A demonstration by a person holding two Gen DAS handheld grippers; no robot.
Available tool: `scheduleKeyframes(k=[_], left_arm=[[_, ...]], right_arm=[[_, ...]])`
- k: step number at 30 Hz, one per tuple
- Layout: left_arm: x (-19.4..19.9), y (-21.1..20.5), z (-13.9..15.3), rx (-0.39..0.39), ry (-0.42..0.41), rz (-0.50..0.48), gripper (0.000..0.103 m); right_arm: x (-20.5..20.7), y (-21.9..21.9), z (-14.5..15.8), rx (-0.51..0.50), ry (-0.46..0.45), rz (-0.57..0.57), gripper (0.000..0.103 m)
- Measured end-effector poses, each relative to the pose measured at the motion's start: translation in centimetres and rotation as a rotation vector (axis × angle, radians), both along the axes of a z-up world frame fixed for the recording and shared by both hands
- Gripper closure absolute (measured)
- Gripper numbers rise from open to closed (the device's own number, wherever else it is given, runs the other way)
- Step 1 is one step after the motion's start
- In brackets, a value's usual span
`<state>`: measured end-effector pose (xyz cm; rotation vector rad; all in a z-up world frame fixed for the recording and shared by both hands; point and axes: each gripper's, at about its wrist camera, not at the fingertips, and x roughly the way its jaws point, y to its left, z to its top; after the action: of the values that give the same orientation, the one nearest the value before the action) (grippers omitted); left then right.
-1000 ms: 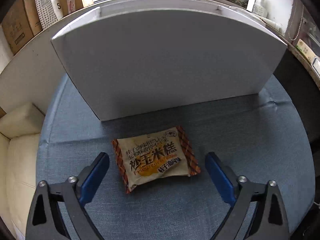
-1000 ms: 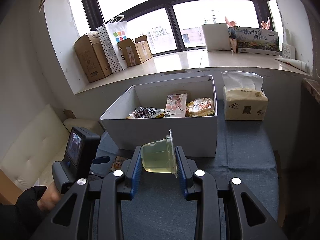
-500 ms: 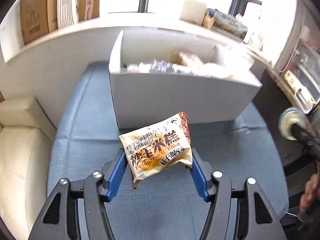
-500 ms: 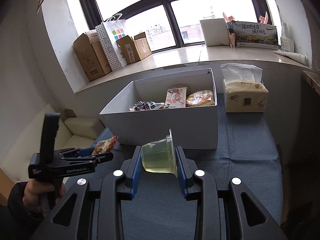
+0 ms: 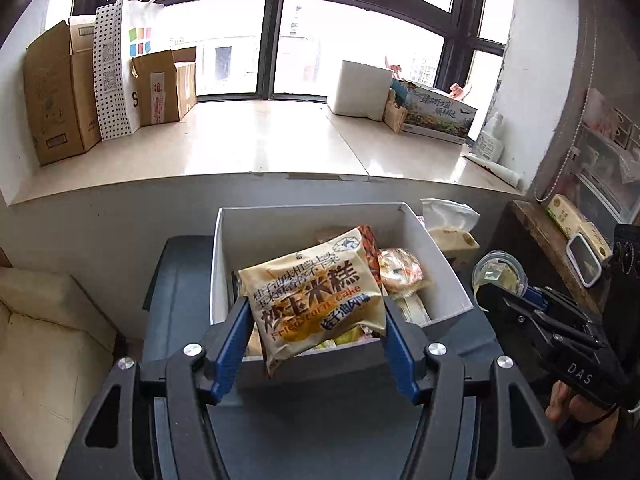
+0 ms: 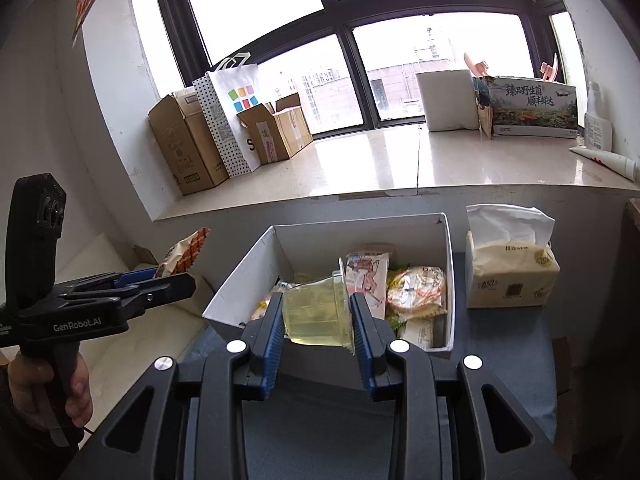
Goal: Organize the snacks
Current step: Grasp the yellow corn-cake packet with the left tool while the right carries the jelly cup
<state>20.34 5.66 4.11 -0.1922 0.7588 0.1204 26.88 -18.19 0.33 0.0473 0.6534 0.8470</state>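
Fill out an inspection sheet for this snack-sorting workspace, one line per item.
Surface: blue-grey cloth under the white box.
Job's things: corn-cake packet and clear jelly cup, both held up at the box; several snack packs already inside.
Clutter: tissue pack right of the box.
Grippers: left gripper shut on the packet, its jaws having just closed onto it; right gripper shut on the cup.
Cables: nothing seen.
Surroundings: window sill with cardboard boxes, a dotted paper bag and a printed carton; cream sofa on the left.
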Motion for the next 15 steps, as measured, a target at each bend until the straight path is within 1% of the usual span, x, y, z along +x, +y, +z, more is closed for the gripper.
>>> scheduleKeyframes(k=[2,3,4,5,6,8,10,13,15], left_arm=[[2.8,0.6,-0.9,0.012,0.024,-0.010,0.030],[3.9,1.0,-1.4,0.014,0.010,-0.009,0.025],[4.8,1.3,-1.8,0.039,-0.002,-0.004,0.018],[5.8,1.6,-2.3,0.049,0.008,-0.004,0.002],[6.5,2.1,-3.0,0.035,0.021,-0.008,0.000],[7.2,2.6,-4.1,0.017,0.047,-0.013,0.000],[7.0,2.6,-4.8,0.029,0.044,-0.011,0.000],[6.0,2.0,-4.8,0.099,0.027,0.007,0.000],[4.7,1.3,-3.8,0.123,-0.030,-0.005,0.000]], right_arm=[[2.3,1.2,0.1,-0.010,0.007,-0.007,0.068],[3.4,1.7,-0.1,-0.017,0.020,-0.018,0.064],[4.6,2.1,-0.3,-0.025,0.031,-0.035,0.035],[5.6,2.3,-0.5,-0.040,0.041,-0.060,0.014],[6.3,2.2,-0.8,-0.047,0.050,-0.095,0.000],[7.0,1.5,-1.3,-0.008,0.075,-0.118,0.000],[7.0,0.6,-1.7,0.017,0.093,-0.118,0.000],[6.0,0.1,-1.7,-0.032,0.048,-0.141,0.000],[5.2,0.1,-1.3,-0.071,0.011,-0.157,0.000]])
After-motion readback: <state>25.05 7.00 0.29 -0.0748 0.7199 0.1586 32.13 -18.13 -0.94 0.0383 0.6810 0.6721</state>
